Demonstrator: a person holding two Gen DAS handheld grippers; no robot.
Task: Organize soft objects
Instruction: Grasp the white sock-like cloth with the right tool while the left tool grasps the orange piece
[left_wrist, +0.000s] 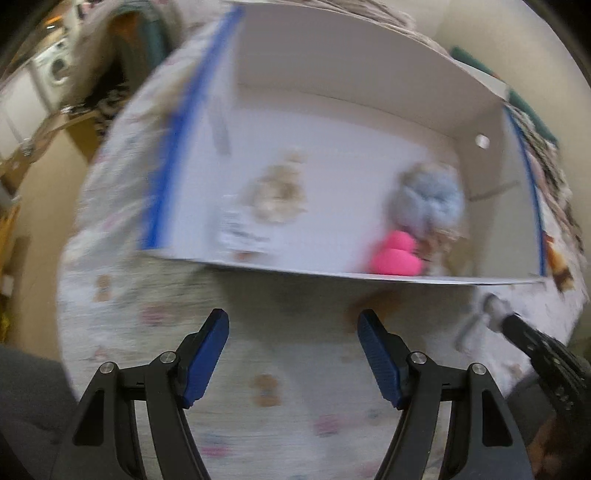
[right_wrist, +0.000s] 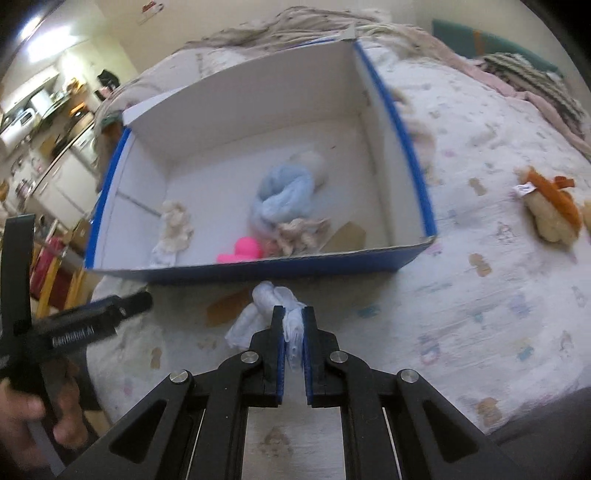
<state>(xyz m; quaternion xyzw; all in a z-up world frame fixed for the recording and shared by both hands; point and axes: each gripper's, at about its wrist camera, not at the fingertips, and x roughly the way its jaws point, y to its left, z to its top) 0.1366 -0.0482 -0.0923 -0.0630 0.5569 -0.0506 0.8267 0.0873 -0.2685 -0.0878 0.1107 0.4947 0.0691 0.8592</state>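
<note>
The blue-edged box (left_wrist: 369, 92) is seen close from both wrist views, looking down over its near wall. The left view is badly blurred; the right view (right_wrist: 258, 122) sits a bit further back. The printed bedspread (left_wrist: 288, 350) is shared too.

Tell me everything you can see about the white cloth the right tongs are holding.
The white cloth is a small, soft, crumpled piece of pale fabric, knotted or bunched at its far end. The right tongs are shut on one fold. The rest trails onto the patterned bedspread, just outside the near wall of the blue box.
</note>
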